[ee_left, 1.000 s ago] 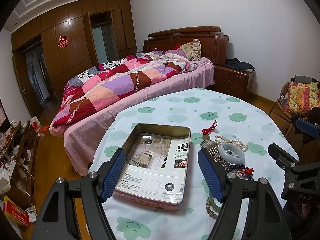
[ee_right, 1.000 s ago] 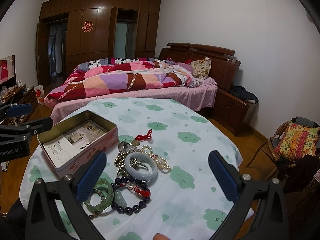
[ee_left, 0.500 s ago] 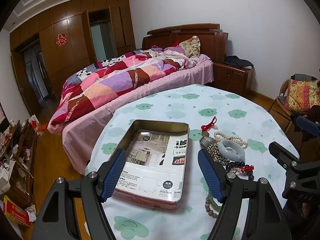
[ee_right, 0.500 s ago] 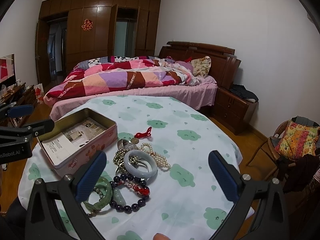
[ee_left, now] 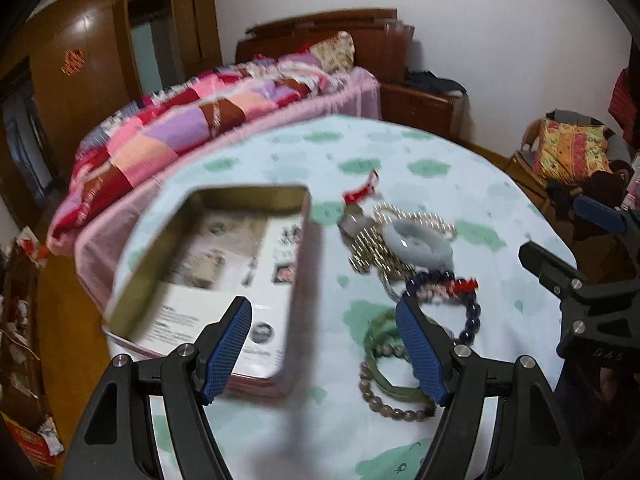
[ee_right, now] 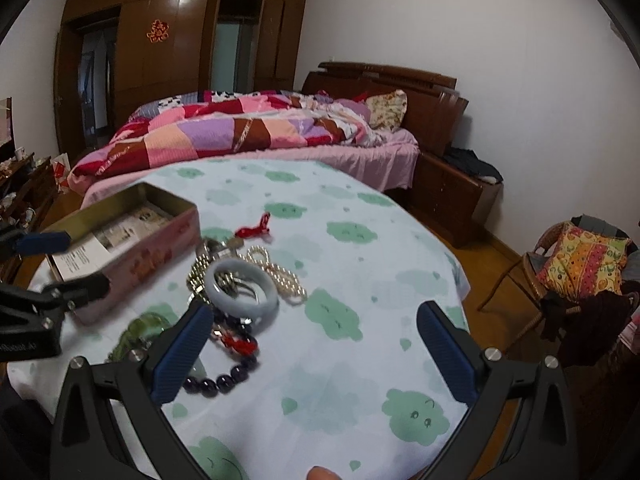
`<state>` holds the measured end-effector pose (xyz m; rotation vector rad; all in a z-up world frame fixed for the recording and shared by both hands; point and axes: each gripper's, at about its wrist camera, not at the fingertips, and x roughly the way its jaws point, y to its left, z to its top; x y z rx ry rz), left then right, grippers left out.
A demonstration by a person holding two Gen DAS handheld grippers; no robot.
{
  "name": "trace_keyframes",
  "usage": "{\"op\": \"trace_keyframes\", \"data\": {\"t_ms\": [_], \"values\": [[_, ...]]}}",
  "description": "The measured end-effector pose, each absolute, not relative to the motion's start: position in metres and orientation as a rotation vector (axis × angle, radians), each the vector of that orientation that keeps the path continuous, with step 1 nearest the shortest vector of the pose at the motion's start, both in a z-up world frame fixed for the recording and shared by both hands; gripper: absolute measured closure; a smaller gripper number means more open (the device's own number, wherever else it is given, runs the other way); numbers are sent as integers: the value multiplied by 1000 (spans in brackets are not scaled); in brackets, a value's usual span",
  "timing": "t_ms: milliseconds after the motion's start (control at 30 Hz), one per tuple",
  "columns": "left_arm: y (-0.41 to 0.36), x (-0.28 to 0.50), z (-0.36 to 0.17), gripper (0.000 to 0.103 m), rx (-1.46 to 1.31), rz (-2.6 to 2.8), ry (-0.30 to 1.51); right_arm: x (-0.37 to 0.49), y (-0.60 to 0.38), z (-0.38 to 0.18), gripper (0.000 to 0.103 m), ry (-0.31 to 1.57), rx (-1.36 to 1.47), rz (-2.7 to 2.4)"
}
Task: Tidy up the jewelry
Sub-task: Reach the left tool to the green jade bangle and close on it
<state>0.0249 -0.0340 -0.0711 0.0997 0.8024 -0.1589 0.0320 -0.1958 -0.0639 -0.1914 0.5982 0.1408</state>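
An open tin box lined with printed paper sits on the left of the round table; its pink side wall faces the right wrist view. Beside it lies a jewelry pile: a pale jade bangle, a pearl string, a red knotted cord, dark purple beads and a green bangle. My left gripper is open, straddling the tin's right wall, its right finger over the green bangle. My right gripper is open and empty, its left finger above the beads.
The table carries a pale cloth with green cloud prints. Behind it stands a bed with a patchwork quilt and a wooden nightstand. A wicker chair with a bright cushion stands at the right. A fingertip shows at the bottom edge.
My left gripper has swung right and down towards the jewelry, blurring its view. My right gripper has dropped closer to the pile. Both stay open and nothing on the table has moved.
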Motion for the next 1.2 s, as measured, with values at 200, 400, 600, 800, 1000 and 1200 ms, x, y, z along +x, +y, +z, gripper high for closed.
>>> {"op": "trace_keyframes", "data": {"t_ms": [200, 400, 600, 800, 1000, 1200], "values": [[-47, 24, -80, 29, 109, -231, 832, 35, -199, -69, 0, 628, -186, 137], [-64, 17, -79, 29, 162, -306, 828, 36, -199, -72, 0, 637, -192, 127], [-66, 28, -95, 29, 145, -349, 914, 38, -203, -73, 0, 641, -183, 122], [-59, 33, -103, 54, 68, -382, 952, 39, -198, -76, 0, 638, -198, 127], [-46, 27, -90, 101, 12, -394, 891, 38, -199, -76, 0, 632, -197, 125], [-38, 23, -75, 103, 12, -379, 834, 36, -193, -76, 0, 617, -214, 154]]}}
